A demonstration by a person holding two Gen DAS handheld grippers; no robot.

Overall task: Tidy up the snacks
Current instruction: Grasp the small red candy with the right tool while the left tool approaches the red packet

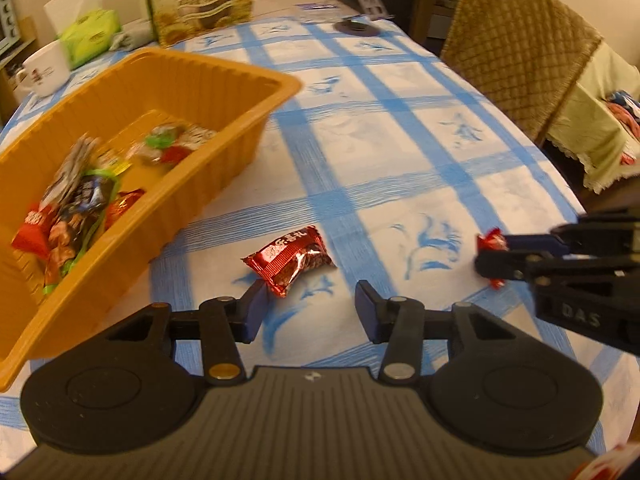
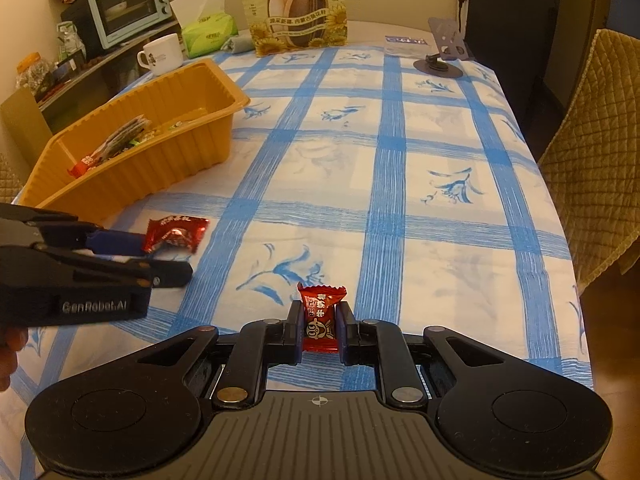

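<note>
**Two black handheld grippers**

Both the left gripper (image 1: 308, 304) and the right gripper (image 2: 319, 330) are matte black, with dark blue finger pads (image 1: 253, 312), round silver and brass pivot screws, ribbed grey bodies (white lettering marks their sides).

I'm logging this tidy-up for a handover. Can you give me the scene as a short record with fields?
surface: table under a blue-checked tablecloth
container: orange tray, several wrapped snacks inside
loose item: red snack packet on the cloth beside the tray
left gripper: jaws apart, just short of the packet
right gripper: shut on a small red candy
background: sunflower seed bag, white mug
</note>
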